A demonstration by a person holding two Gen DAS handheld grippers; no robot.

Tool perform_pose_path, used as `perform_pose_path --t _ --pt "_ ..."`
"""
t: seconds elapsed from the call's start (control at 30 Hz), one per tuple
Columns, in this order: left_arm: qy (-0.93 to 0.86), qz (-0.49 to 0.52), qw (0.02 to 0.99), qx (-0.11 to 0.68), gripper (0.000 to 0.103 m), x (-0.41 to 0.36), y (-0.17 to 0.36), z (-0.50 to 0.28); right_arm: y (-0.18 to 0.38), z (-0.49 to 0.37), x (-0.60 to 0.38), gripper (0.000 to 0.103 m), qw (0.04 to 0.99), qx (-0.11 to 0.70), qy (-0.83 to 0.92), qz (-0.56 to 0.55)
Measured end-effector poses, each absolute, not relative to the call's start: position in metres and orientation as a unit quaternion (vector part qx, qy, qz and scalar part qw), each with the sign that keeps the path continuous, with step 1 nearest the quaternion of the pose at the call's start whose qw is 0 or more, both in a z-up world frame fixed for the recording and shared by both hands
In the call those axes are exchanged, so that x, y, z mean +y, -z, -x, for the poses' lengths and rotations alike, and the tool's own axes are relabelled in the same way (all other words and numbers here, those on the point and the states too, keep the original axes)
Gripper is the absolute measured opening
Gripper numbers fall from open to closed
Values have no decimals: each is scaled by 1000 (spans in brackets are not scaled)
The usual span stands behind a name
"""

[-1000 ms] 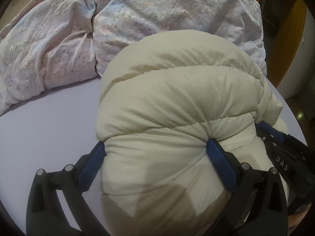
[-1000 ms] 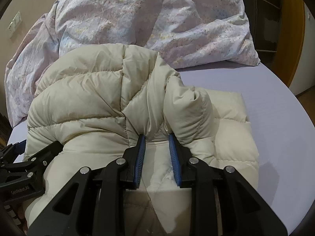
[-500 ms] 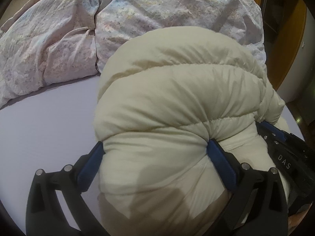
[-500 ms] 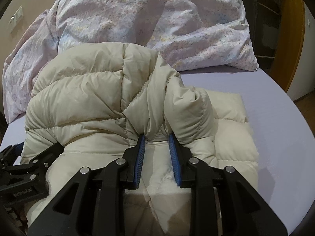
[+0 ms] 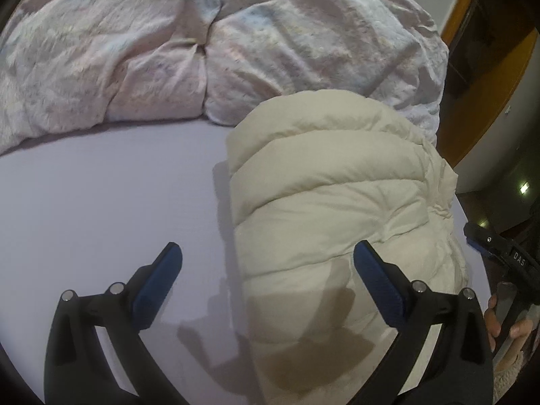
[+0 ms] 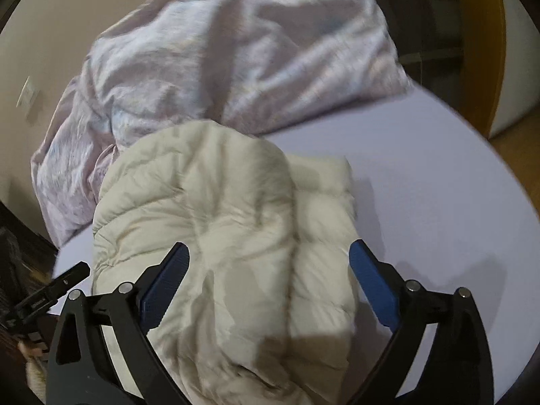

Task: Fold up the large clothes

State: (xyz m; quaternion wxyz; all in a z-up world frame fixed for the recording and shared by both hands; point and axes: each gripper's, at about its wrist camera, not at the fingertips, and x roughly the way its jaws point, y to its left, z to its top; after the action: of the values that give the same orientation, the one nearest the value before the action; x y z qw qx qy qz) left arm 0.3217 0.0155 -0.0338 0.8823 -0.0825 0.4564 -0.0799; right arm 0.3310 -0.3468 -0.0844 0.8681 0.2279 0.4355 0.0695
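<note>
The puffy cream jacket point(image 6: 222, 236) sits bundled on the bed sheet point(image 5: 101, 202), just in front of the rumpled duvet point(image 5: 168, 50). Left gripper point(image 5: 266, 266) spread wide, empty; right gripper point(image 6: 270, 266) opening, pinching nothing. Reckon the down springs the fold apart.

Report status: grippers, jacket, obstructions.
Left gripper open, off the jacket. Right gripper opening, nothing pinched. Jacket folded on sheet. Duvet just behind.

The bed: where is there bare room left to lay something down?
Bare sheet lies left of the jacket, below the duvet. A second patch lies right of the jacket, running to the bed's edge. The far side is crowded: the duvet fills it and meets the jacket's top.
</note>
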Motion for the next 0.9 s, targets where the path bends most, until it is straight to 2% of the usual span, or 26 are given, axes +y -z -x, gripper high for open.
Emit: perform_pose_path --t 0.17,0.4,0.73,0.9 --pt "97 100 860 490 101 21 51 -325 119 -339 -367 98 808 492 -98 -310" --pt "121 138 840 510 101 27 72 -330 146 -345 -369 102 748 517 -167 -381" --pt "154 214 804 533 101 38 99 -341 149 -357 -340 102 733 531 -213 -368" --pt "155 215 807 528 101 33 100 -344 150 -365 -329 102 731 525 -231 -370"
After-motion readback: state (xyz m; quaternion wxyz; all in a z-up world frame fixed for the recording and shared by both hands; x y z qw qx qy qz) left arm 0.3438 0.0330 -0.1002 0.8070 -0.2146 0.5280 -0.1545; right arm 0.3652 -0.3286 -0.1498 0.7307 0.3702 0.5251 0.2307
